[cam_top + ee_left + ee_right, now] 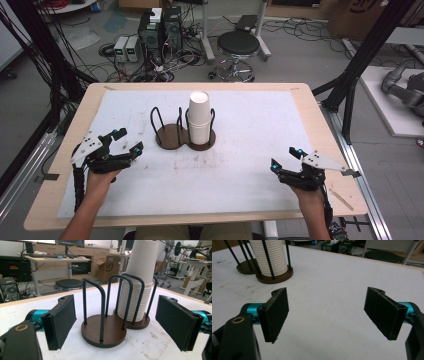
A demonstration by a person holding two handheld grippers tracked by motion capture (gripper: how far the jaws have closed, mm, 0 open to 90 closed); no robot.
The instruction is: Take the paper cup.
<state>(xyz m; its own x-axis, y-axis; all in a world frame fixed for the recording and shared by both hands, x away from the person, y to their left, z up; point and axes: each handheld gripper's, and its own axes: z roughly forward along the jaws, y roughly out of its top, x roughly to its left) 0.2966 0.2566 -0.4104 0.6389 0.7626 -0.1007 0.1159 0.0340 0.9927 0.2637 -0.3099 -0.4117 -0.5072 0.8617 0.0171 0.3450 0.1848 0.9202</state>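
A: On the table (260, 200), near the far middle: a brown two-ring cup holder (183, 131) of black wire loops. Left ring bare; right ring filled with a stack of white paper cups (199, 117), upright, rising above the loops.

B: And the grippers?

A: Left gripper (127, 141) at the near left, jaws wide apart, nothing between them, pointed toward the holder but well apart from it. Right gripper (286, 157) at the near right, jaws likewise spread wide, gripping nothing, hovering over bare white mat (332, 290), farther from the stack.
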